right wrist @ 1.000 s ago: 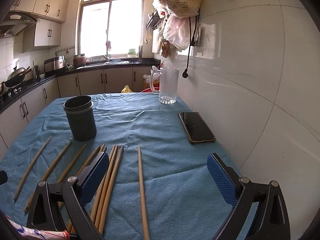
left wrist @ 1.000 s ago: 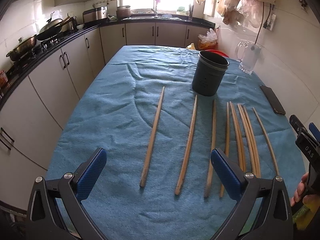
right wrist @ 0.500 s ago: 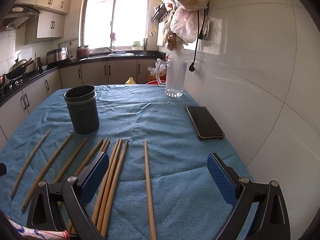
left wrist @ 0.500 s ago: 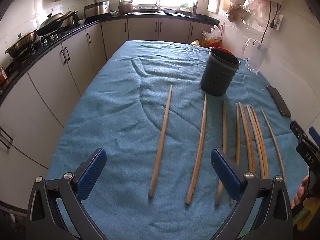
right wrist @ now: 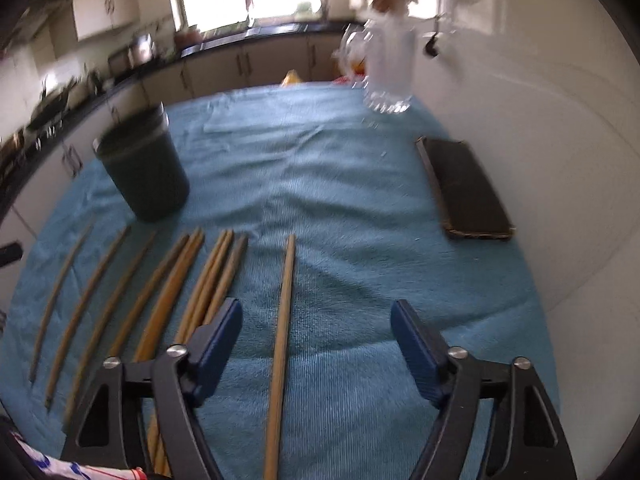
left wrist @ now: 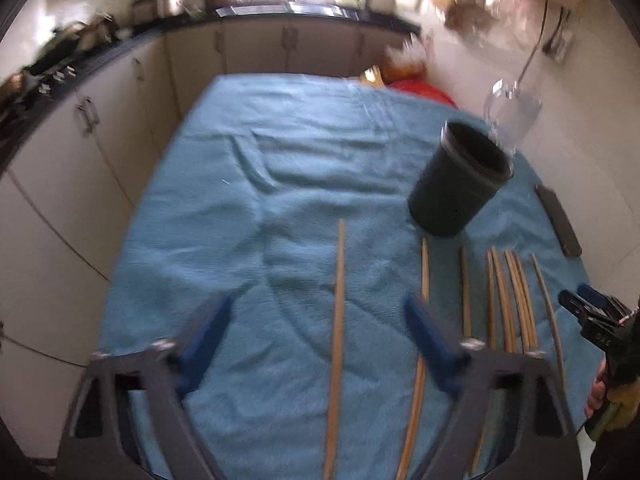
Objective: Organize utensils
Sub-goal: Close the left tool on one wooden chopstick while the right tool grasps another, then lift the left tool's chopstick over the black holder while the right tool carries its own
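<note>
Several wooden chopsticks lie side by side on a blue cloth [left wrist: 304,160]. A dark utensil cup [left wrist: 460,184] stands upright beyond them; it also shows in the right wrist view [right wrist: 144,168]. My left gripper [left wrist: 316,336] is open and empty, its fingers either side of the leftmost chopstick [left wrist: 338,320]. My right gripper [right wrist: 316,336] is open and empty, its fingers either side of the rightmost chopstick [right wrist: 282,340]. The right gripper also shows at the right edge of the left wrist view [left wrist: 592,320].
A black phone [right wrist: 464,188] lies at the cloth's right side by the white wall. A glass pitcher [right wrist: 390,68] stands at the far right. Kitchen cabinets [left wrist: 100,128] run along the left and back.
Both grippers have moved forward and down toward the chopsticks. Each now has a single chopstick between its open fingers. The views are blurred by motion.
</note>
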### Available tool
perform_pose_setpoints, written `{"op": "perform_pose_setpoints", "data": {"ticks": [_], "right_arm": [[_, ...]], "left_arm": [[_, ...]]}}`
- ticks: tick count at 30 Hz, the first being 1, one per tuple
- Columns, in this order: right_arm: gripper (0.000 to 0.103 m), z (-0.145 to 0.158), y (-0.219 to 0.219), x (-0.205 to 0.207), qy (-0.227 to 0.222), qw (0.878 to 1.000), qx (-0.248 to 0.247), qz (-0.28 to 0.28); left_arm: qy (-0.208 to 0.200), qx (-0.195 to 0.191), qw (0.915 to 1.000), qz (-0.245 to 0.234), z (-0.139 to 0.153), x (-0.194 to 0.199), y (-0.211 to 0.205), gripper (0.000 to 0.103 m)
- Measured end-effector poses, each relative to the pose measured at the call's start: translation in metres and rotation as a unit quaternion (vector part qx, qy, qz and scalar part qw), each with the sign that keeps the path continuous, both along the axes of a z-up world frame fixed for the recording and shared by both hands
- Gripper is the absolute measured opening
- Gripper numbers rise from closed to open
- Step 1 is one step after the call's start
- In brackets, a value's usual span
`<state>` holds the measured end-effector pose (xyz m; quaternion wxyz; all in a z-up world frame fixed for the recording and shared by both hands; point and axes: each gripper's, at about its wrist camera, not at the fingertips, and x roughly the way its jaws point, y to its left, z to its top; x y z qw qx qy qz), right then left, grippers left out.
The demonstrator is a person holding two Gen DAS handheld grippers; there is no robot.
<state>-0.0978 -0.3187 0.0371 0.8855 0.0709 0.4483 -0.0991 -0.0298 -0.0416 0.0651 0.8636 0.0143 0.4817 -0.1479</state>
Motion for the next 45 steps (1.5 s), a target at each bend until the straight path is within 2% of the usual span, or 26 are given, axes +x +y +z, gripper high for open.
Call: {"op": "perform_pose_setpoints", "data": {"ticks": [1,2,4,9,14,17,20,21,22,23,24,25,29,34,39,45], "right_arm": [[0.066,-0.004,0.000,0.007,0.015,1.000,0.001,0.006],[0.065,-0.007,0.000,0.012,0.024,1.000,0.006,0.012],[0.060,-0.014,-0.001,0.022,0.040,0.999,0.018,0.024],[0.056,-0.021,-0.006,0.038,0.062,0.997,0.020,0.030],[0.051,-0.021,-0.008,0.053,0.076,0.996,0.014,0.037],[0.042,-0.021,-0.010,0.062,0.082,0.996,0.003,0.038],[0.028,-0.020,-0.007,0.071,0.085,0.995,0.003,0.042],[0.018,-0.020,-0.007,0.071,0.085,0.995,0.005,0.042],[0.009,-0.019,-0.005,0.073,0.084,0.995,0.007,0.045],[0.008,-0.020,-0.003,0.073,0.082,0.996,0.008,0.046],[0.008,-0.020,-0.002,0.074,0.080,0.996,0.008,0.046],[0.007,-0.020,-0.002,0.074,0.078,0.996,0.009,0.045],[0.006,-0.010,-0.004,0.064,0.051,0.997,0.037,0.044],[0.006,0.024,-0.004,0.037,-0.010,0.997,0.057,0.043],[0.006,0.063,0.005,0.003,-0.075,0.994,0.062,0.052],[0.006,0.102,0.025,-0.041,-0.143,0.986,0.048,0.070]], "left_arm": [[0.018,-0.002,0.9998,-0.006,-0.007,0.010,-0.005,0.061],[0.030,-0.005,0.9995,-0.010,-0.012,0.017,-0.009,0.060],[0.046,0.000,0.9988,-0.017,-0.023,0.031,-0.018,0.059],[0.054,0.041,0.9974,-0.023,-0.041,0.060,-0.035,0.059],[0.058,0.061,0.9959,-0.033,-0.048,0.073,-0.045,0.052],[0.054,0.074,0.9950,-0.040,-0.049,0.076,-0.052,0.047],[0.048,0.077,0.9949,-0.044,-0.050,0.077,-0.056,0.047],[0.045,0.078,0.9949,-0.044,-0.050,0.076,-0.057,0.046],[0.042,0.077,0.9951,-0.045,-0.051,0.076,-0.058,0.036],[0.038,0.073,0.9955,-0.047,-0.049,0.075,-0.058,0.024],[0.040,0.063,0.9962,-0.044,-0.048,0.073,-0.056,0.007],[0.047,0.048,0.9970,-0.037,-0.047,0.073,-0.053,0.005],[0.018,0.014,0.9996,-0.015,-0.025,0.058,-0.040,0.005],[-0.033,-0.023,0.9988,-0.026,0.021,0.019,-0.030,0.005],[-0.070,-0.056,0.9953,-0.037,0.057,-0.023,-0.023,0.005],[-0.131,-0.082,0.9870,-0.044,0.097,-0.085,-0.013,0.005]]}}
